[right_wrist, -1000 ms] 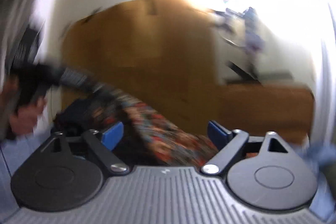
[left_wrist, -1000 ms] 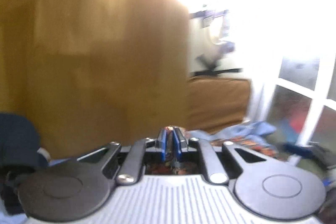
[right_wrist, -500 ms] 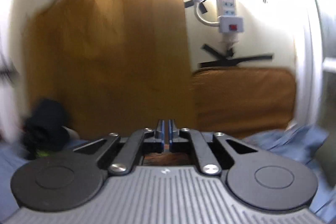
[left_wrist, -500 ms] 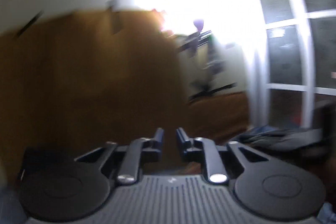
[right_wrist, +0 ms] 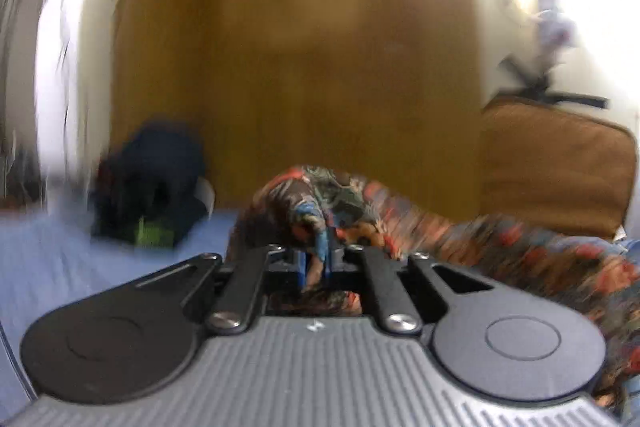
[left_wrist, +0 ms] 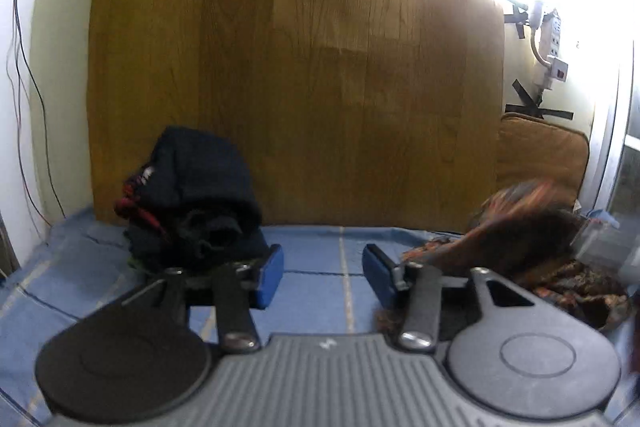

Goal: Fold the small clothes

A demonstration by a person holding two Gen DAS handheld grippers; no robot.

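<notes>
The right gripper [right_wrist: 316, 263] is pinched on a bunch of the patterned garment [right_wrist: 400, 215], its blue pads pressed together with a fold of the fabric caught between them; the cloth trails off toward 3 o'clock across the blue sheet [right_wrist: 60, 259]. Gripping it at one bunched point looks meant to drag or lift the piece into open space so it can be spread. This view is heavily smeared, so finer detail of the hold cannot be made out.

The left gripper [left_wrist: 322, 273] is spread wide and holds nothing, hanging low over a bare stretch of sheet. The same garment lies at its 2 o'clock, heaped and blurred, just beside the right-hand pad. Open jaws there suggest it is ready to take a second corner.

At 10 o'clock a dark pile of clothes [left_wrist: 192, 195] leans against the wooden board [left_wrist: 296, 67], probably parked aside to keep the middle free
</notes>
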